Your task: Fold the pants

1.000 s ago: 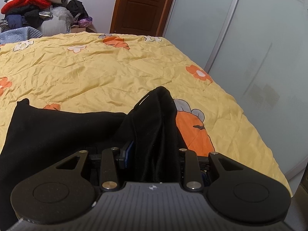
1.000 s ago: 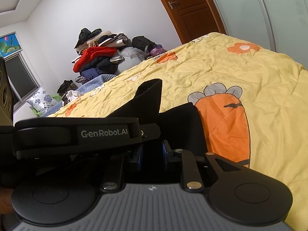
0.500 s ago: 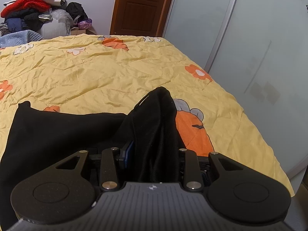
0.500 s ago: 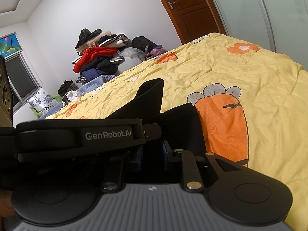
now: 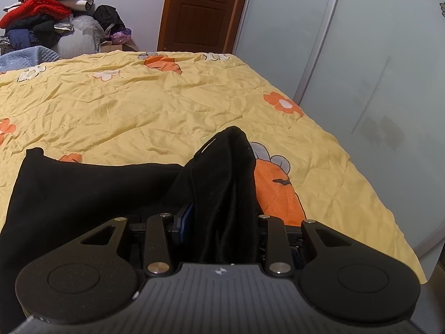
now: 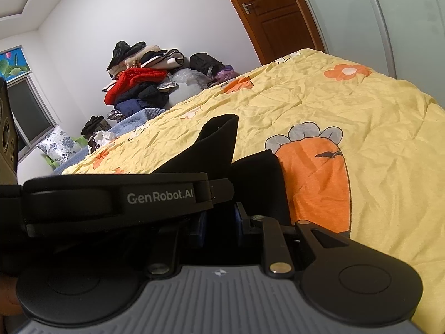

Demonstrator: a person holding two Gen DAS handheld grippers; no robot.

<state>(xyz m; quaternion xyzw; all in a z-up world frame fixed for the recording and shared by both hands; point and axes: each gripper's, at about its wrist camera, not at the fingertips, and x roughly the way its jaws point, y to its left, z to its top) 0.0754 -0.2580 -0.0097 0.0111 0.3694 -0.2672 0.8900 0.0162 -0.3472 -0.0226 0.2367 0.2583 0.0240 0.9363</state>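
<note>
Matt black cloth pants [image 5: 91, 192] – crinkled, faintly glossy quilt [image 5: 155, 111].

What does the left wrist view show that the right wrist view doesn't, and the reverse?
Left wrist only: the left gripper clamped on a bunched fold of the black pants, which spread wide to the left.

Right wrist only: a window, a floral pillow, the left gripper's side crossing in front, and the right gripper.

Both: the yellow quilt, clothes pile and wooden door.
</note>
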